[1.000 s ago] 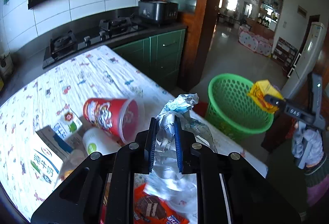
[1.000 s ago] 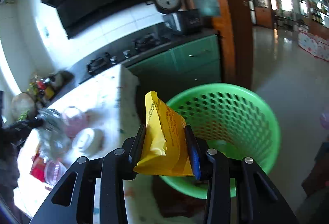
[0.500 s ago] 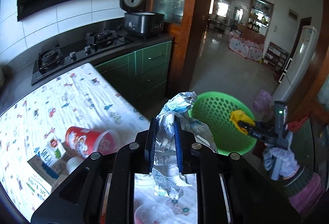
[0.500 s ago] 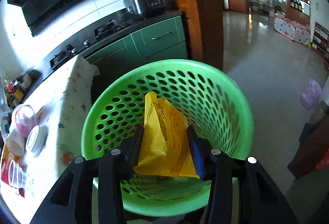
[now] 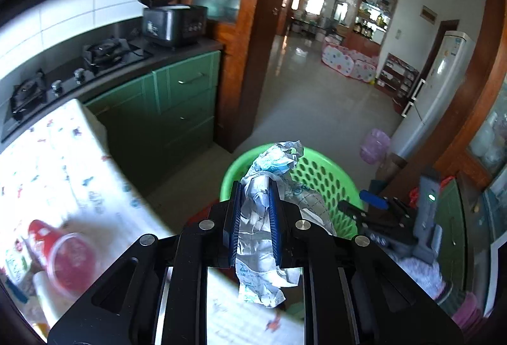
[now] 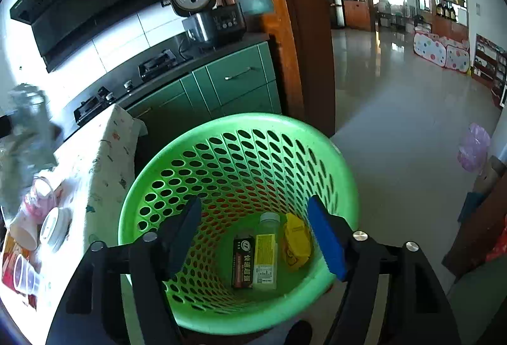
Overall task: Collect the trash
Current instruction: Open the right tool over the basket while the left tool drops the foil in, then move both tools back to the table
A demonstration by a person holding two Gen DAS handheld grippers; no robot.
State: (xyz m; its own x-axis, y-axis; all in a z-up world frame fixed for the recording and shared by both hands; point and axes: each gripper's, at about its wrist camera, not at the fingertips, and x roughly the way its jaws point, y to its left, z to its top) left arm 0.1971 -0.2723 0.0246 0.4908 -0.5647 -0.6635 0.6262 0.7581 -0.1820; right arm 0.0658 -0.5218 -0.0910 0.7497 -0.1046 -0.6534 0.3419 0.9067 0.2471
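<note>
Right wrist cam is looking straight down into the green basket (image 6: 240,129), and the right gripper (image 6: 256,234) is hanging over it with fingers spread wide, holding nothing. Yellow packet (image 6: 296,242) is lying on the bottom beside a small bottle (image 6: 266,253) and a dark box (image 6: 243,262). Left gripper (image 5: 255,218) is pinching a crumpled wrapper (image 5: 266,227) tight, hovering near the basket rim.

Both wrist cams near, over basket (image 6: 240,129); L maybe farther.

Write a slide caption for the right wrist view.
Open right claw above the green basket, where the yellow packet, a bottle and a dark box lie.
</note>
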